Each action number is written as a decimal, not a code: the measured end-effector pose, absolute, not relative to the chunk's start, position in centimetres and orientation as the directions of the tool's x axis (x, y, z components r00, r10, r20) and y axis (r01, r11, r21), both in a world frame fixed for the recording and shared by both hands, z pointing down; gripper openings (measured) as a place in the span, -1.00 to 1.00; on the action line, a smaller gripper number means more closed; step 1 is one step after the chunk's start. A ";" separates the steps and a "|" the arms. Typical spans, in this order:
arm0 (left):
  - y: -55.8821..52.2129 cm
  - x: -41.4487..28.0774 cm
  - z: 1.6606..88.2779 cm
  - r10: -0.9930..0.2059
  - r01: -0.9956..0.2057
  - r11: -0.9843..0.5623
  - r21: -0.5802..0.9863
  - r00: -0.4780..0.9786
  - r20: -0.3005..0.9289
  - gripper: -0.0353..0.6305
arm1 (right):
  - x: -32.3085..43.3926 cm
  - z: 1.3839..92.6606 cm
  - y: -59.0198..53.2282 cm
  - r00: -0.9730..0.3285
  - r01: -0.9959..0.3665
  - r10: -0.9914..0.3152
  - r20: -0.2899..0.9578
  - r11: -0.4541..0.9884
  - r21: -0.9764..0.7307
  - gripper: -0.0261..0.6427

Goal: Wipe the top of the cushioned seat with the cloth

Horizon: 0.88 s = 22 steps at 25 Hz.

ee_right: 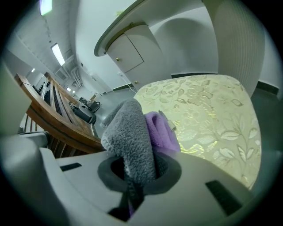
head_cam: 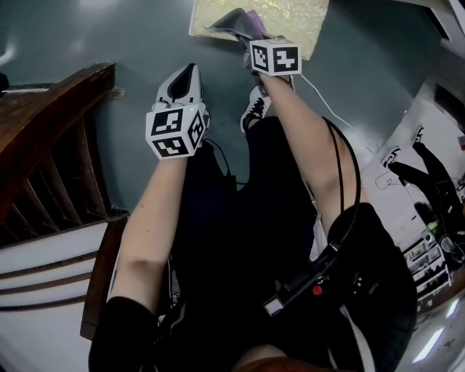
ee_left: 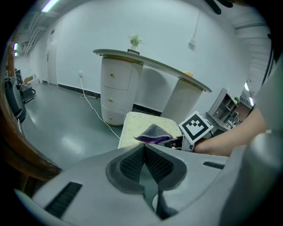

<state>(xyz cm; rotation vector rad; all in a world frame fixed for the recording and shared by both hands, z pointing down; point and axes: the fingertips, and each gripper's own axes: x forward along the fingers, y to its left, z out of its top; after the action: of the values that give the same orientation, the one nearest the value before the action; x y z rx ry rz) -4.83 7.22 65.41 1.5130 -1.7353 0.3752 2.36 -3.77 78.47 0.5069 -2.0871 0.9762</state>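
Grey floor (head_cam: pixel 131 36) here, and the seat (head_cam: pixel 298 18) stands on it at the far side. A white cable (ee_left: pixel 90 103) trails across the floor right up to the seat.

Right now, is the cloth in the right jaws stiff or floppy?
Likely floppy: the cloth bunches and folds over above the right gripper. Probably light and non-slip, given its fuzzy pile. May drag slightly on the textured cushioned seat.

White room, glossy grey floor (head_cam: pixel 145 36)
We see a curved white counter (ee_left: pixel 152 65) on a drawer cabinet (ee_left: pixel 116 95), a small plant (ee_left: pixel 135 40) on top, a dark wooden railing (head_cam: pixel 62 94) at our left, and strip lights (ee_right: pixel 57 54) overhead.
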 end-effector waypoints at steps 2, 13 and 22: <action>6.7 -3.9 65.3 -0.698 -0.936 0.230 0.266 0.031 0.715 -0.88 | 3.9 78.5 -4.3 -0.626 -0.628 -0.041 0.778 0.618 -0.472 -0.84; 4.4 1.6 65.1 -0.693 -0.939 0.141 0.313 0.132 0.709 -0.88 | 12.9 78.6 -6.8 -0.599 -0.704 -0.097 0.795 0.537 -0.465 -0.84; 3.1 4.9 64.7 -0.698 -0.953 0.069 0.295 0.165 0.697 -0.88 | 17.5 78.7 -8.2 -0.550 -0.754 -0.116 0.827 0.496 -0.431 -0.84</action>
<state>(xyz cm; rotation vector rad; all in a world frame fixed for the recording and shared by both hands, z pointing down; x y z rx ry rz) 4.89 3.12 64.71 1.6879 -1.5930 0.4268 17.53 -8.17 78.69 0.7153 -1.9779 1.0622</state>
